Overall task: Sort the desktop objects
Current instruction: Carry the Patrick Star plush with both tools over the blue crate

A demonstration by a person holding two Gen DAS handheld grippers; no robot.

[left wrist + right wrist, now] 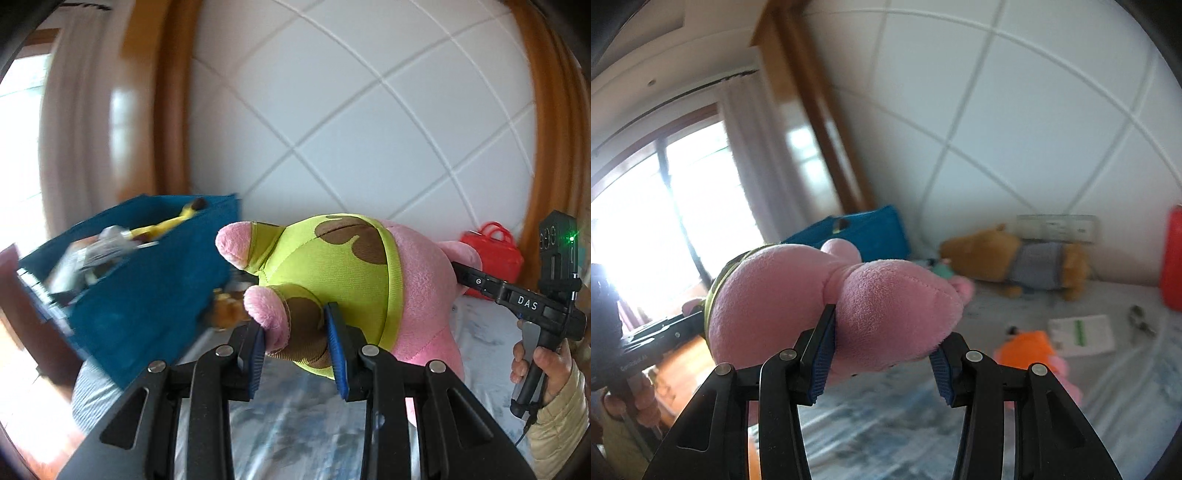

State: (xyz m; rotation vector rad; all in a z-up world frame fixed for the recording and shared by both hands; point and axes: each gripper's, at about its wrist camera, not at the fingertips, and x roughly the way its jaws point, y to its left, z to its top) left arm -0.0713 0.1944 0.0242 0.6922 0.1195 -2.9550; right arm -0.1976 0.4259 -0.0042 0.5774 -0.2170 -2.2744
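Both grippers are on the pink plush, carried in the air above the bed.

Left gripper: fingers closed on the plush's leg in the green-and-brown shorts, lower centre of the left view. Right gripper: fingers clamped on a pink limb at the other end, lower centre of the right view.

The plush's long axis runs roughly left-right across the left view, between the two grippers, legs end toward the blue bin.

The bin sits at mid left of the left view, just beside the plush's feet; it already holds a yellow toy and other blurred items. In the right view the bin shows behind the plush, upper centre.

My read: the left gripper's end is nearer the bin, so the drop goes legs first, with the left leading and the right trailing.

Still on the bed in the right view: brown bear, orange toy.
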